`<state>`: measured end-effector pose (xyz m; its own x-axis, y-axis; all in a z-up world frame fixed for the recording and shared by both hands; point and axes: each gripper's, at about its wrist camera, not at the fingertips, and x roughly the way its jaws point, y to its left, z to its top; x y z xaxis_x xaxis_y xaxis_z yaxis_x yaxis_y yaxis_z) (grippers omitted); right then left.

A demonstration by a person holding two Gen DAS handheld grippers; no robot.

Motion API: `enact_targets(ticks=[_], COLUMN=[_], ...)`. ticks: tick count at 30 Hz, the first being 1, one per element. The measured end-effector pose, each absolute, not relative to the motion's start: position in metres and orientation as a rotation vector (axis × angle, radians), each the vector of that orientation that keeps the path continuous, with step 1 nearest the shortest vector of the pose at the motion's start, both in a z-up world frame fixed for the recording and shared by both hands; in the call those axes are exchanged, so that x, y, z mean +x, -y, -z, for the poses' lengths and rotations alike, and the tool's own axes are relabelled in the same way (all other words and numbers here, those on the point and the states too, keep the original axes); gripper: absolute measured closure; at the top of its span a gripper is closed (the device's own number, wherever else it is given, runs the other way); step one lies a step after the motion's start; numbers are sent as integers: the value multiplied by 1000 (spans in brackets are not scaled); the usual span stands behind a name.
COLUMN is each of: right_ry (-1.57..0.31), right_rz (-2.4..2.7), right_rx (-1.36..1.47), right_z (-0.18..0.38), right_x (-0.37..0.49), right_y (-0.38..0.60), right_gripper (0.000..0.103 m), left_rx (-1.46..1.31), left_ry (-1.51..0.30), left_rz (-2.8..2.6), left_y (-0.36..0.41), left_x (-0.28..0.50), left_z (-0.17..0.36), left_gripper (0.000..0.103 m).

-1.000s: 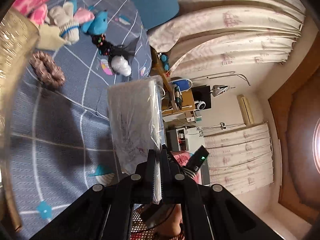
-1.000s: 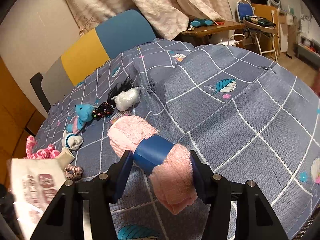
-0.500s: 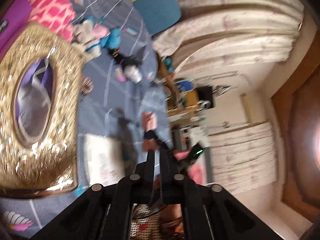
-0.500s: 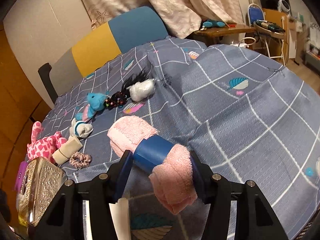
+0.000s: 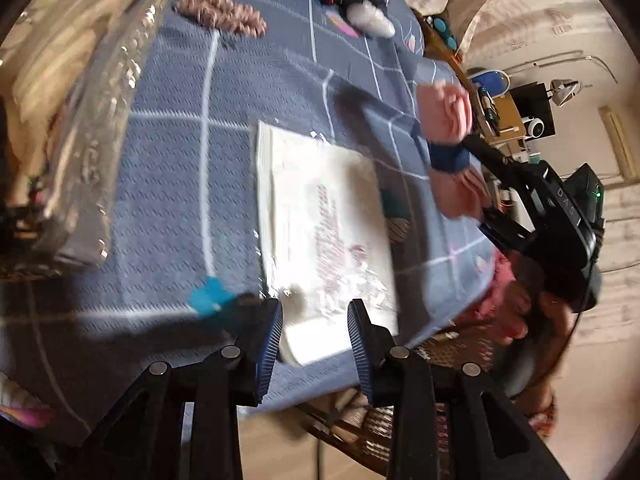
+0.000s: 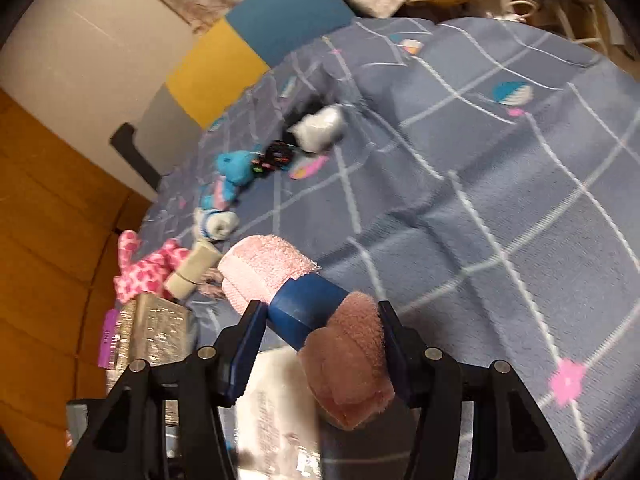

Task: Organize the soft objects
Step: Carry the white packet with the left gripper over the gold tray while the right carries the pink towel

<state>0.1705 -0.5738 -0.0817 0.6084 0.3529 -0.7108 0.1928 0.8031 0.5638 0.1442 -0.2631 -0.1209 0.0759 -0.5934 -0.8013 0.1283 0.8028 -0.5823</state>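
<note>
The left gripper (image 5: pixel 315 322), jaws just opened, has apparently released the packet (image 5: pixel 324 224); the right gripper (image 6: pixel 320 344) clamps the pink towel roll (image 6: pixel 308 300); toys at upper left remain unsorted.

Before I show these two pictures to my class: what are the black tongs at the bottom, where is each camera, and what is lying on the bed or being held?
They are hand-held grippers, one in each of a person's hands, each with a camera looking along its fingers. In the left view, the left gripper has just been opening and stands open above the plastic-wrapped white packet on the blue checked bedspread. In the right view, the right gripper clamps a rolled pink towel with a blue band. Small soft toys, rolled socks and a scrunchie lie further off.
</note>
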Motion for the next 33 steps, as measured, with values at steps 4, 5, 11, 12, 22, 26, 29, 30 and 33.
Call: enact_targets(ticks=[4, 5, 11, 12, 22, 26, 29, 30, 33], right_ry=[-932, -935, -1000, -1009, -1123, -1128, -1130, -1129, -1122], right_rz=[-85, -80, -78, -87, -84, -89, -99, -104, -147], right_rx=[692, 686, 623, 631, 718, 728, 733, 747, 817], right_z=[85, 85, 92, 94, 124, 124, 124, 125, 127], right_x=[169, 169, 172, 172, 174, 173, 174, 174, 172], right_y=[580, 579, 571, 570, 570, 570, 569, 570, 572], right_gripper=[45, 45, 45, 45, 45, 45, 45, 45, 45], left_rx=[-395, -392, -476, -517, -654, -648, -629, -618, -617], left_ry=[-1396, -1386, -1379, -1389, -1383, -1352, -1315, -1307, -1281], left_rz=[521, 518, 630, 669, 670, 728, 773, 780, 800], left_y=[259, 257, 275, 280, 297, 296, 305, 306, 303], left_x=[140, 140, 153, 155, 181, 183, 181, 180, 180], left_z=[123, 124, 129, 134, 148, 147, 140, 136, 127], left_gripper=[61, 60, 56, 56, 85, 96, 99, 99, 100])
